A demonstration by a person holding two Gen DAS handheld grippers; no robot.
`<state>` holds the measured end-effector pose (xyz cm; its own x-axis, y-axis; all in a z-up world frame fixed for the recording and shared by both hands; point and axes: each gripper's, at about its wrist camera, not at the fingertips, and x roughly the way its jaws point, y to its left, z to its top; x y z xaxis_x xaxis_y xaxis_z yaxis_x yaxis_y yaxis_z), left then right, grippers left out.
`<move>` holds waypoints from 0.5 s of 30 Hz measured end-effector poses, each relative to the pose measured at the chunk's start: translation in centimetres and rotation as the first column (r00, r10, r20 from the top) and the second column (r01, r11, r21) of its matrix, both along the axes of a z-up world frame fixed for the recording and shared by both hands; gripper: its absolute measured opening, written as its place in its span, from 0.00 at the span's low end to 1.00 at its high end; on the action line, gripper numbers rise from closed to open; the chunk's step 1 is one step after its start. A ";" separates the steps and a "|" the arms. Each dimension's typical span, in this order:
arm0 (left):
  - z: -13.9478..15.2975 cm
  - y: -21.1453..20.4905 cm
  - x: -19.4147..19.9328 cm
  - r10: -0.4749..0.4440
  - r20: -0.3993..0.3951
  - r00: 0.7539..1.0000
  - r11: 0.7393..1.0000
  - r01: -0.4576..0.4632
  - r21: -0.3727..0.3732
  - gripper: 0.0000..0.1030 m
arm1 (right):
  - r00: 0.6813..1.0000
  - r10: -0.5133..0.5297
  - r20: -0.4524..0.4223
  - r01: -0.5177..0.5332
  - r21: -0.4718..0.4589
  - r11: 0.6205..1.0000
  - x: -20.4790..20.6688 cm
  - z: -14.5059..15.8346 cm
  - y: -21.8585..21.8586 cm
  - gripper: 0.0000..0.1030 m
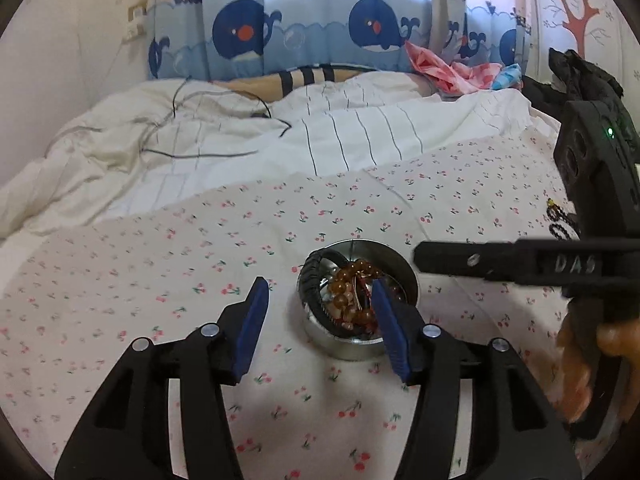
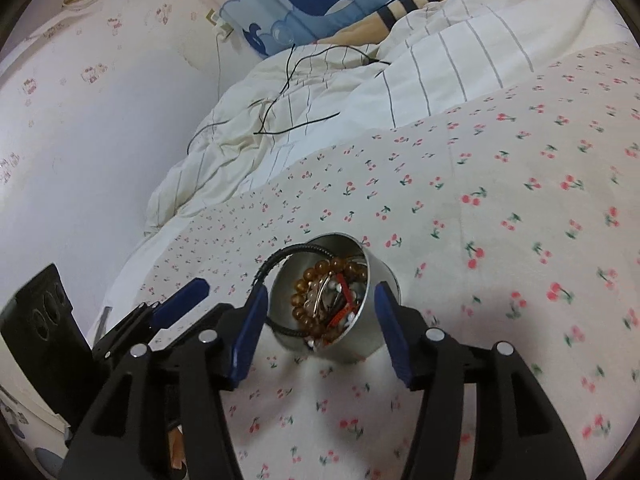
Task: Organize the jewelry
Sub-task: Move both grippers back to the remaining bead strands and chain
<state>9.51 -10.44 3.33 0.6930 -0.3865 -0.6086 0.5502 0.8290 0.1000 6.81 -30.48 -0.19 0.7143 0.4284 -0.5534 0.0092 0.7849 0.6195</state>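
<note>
A round metal tin [image 1: 352, 350] stands on the cherry-print bedsheet [image 1: 160, 264]. It holds an amber bead bracelet [image 1: 352, 276], a black cord bangle [image 1: 316, 304] leaning over the rim, and small red and silver pieces. My left gripper [image 1: 320, 312] is open, its right finger over the tin. The right gripper [image 1: 424, 258] comes in from the right above the tin's far rim. In the right wrist view the tin [image 2: 368, 344] sits between the open fingers of my right gripper [image 2: 324, 312], with the bracelet [image 2: 320, 276] inside. The left gripper [image 2: 200, 288] lies at left.
A dark beaded piece [image 1: 560, 220] lies on the sheet at the right, partly hidden by the right gripper. A rumpled white striped duvet [image 1: 240, 132] with a black cable [image 1: 200, 120] lies behind. Whale-print curtains [image 1: 312, 24] and pink cloth [image 1: 448, 68] are at the back.
</note>
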 end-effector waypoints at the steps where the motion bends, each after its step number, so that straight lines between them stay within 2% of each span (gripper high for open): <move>1: 0.3 0.0 -0.5 -0.002 0.011 1.000 1.000 0.002 0.005 0.50 | 1.000 -0.001 0.006 0.001 0.004 1.000 -0.7 0.3 -0.1 0.53; 6: 2.2 1.0 -3.6 -0.027 0.056 0.998 0.999 0.026 0.023 0.51 | 1.000 0.007 0.027 -0.007 0.008 1.000 -4.9 2.2 -0.1 0.54; 8: 2.9 1.0 -4.4 -0.036 0.060 0.998 0.999 0.034 0.034 0.51 | 1.000 0.009 0.030 -0.009 -0.003 1.000 -7.0 2.9 0.1 0.61; 15: 5.7 1.8 -8.3 -0.038 0.106 0.994 0.998 0.033 0.048 0.53 | 0.998 0.029 0.057 -0.026 -0.039 0.999 -13.0 4.9 1.3 0.62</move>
<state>1.25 -8.68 9.05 0.7417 -0.3852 -0.5492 0.5631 0.8024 0.1976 -6.18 -29.20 4.73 0.7339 0.4274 -0.5279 -0.0477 0.8077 0.5876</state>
